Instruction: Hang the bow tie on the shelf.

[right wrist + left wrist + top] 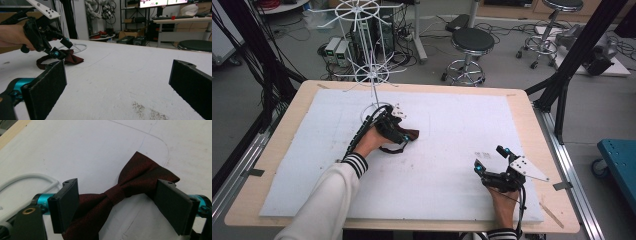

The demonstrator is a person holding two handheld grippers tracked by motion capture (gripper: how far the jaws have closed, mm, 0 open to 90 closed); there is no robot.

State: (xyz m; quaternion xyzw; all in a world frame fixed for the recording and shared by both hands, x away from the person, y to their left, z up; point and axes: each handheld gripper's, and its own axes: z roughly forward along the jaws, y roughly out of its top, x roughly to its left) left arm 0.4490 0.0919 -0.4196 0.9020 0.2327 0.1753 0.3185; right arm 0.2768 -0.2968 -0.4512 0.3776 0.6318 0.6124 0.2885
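Bow tie lies between our left gripper's parted jaws — ungripped, ready for pinching; right gripper waits, jaws wide apart.

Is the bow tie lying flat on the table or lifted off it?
Lying flat: the bow tie rests spread on the white table, between the left gripper, whose jaws stand wide and apart from its wings.

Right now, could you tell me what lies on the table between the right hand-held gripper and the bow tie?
Nothing: in the high view, only bare white table sheet separates the right hand-held gripper from the dark red bow tie. The right gripper view shows that open stretch too.
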